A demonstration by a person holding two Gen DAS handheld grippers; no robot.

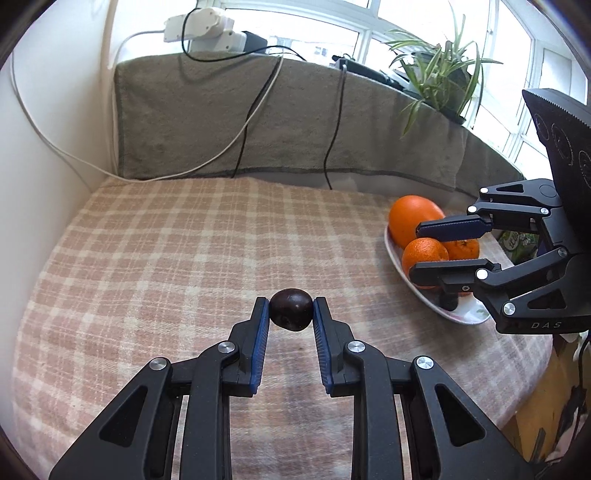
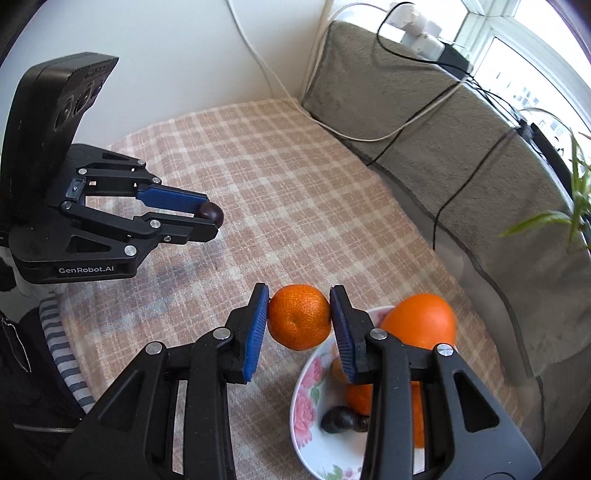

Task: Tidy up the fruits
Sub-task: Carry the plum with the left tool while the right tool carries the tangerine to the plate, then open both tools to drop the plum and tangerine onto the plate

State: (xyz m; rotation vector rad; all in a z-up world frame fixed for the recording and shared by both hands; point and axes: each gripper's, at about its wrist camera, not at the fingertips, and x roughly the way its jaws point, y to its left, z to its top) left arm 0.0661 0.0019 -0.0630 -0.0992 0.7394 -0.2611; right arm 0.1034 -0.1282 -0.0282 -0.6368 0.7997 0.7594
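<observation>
My left gripper (image 1: 290, 301) is shut on a small dark plum (image 1: 290, 309), held a little above the checked tablecloth (image 1: 184, 258). The right wrist view shows the same left gripper (image 2: 211, 216) at the left with the plum (image 2: 213, 214) at its tips. My right gripper (image 2: 299, 290) is shut on a mandarin (image 2: 299, 319), lifted by the left rim of a floral plate (image 2: 295, 406). On the plate lie a big orange (image 2: 421, 321), another mandarin (image 2: 358, 398) and dark plums (image 2: 340, 419). From the left, the right gripper (image 1: 415, 253) holds the mandarin (image 1: 424, 254) above the plate (image 1: 436, 306).
A grey towel (image 1: 258, 122) covers the ledge behind the table, with cables (image 1: 243, 125) hanging over it and a power strip (image 1: 207, 26) on top. A potted plant (image 1: 439, 70) stands at the back right. A person's striped sleeve (image 2: 59, 350) shows at the left.
</observation>
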